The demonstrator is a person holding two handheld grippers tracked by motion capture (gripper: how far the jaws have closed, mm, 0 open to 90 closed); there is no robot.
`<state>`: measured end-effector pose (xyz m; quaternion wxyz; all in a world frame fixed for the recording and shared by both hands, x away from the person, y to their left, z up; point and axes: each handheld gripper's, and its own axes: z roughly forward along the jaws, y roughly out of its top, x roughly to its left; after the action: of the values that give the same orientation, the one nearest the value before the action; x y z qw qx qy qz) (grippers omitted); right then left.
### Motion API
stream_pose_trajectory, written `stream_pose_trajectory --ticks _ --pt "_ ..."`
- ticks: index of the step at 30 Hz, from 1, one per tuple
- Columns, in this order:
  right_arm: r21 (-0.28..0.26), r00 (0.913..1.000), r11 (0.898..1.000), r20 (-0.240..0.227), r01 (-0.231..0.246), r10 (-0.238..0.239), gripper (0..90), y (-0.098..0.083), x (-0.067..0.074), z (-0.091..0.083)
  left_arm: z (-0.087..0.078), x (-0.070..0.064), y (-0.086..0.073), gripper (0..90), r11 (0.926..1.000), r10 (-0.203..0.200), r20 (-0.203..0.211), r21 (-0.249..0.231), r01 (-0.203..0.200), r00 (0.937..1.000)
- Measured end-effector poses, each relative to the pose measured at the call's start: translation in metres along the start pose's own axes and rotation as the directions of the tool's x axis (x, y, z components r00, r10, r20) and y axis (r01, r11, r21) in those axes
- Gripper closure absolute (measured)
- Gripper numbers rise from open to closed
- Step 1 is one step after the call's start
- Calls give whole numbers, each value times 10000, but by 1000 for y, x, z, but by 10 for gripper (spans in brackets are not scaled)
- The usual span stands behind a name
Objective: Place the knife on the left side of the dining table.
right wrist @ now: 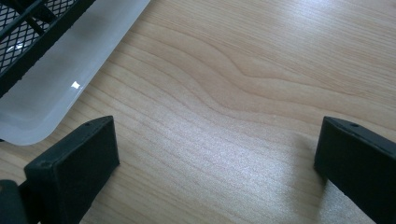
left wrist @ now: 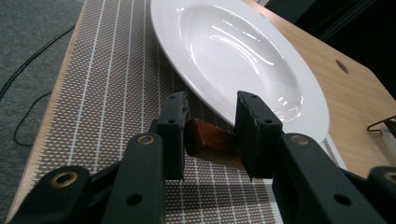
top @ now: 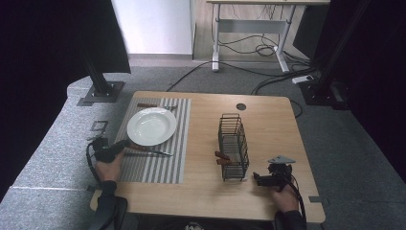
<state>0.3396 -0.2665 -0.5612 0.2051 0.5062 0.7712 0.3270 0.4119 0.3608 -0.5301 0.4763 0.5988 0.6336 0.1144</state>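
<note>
Bearing no readable writing: plain white plate [left wrist: 243,56], striped placemat [left wrist: 116,93]

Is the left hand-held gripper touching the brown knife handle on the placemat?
Cannot tell. In the left gripper view the brown knife handle lies between the jaws of the left hand-held gripper, but shadow hides whether either pad presses on it.
</note>
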Motion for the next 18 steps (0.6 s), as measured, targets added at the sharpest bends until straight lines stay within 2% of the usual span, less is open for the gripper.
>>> stream_pose_trajectory --ticks 8,13,15,18 --pt "0 10000 10000 -1 0 0 0 0 0 0 6 5 -3 638 9994 194 -343 277 -185 9992" --pt "3 10000 10000 -7 1 -1 0 0 0 0 9 9 -5 638 9989 185 -414 430 -167 9990" --pt "3 10000 10000 -7 0 0 0 0 0 0 10 8 -5 637 9978 413 -596 540 -381 9974" --pt "-1 10000 10000 -2 0 0 0 0 0 0 11 7 -5 635 9968 547 -725 617 -502 9959"
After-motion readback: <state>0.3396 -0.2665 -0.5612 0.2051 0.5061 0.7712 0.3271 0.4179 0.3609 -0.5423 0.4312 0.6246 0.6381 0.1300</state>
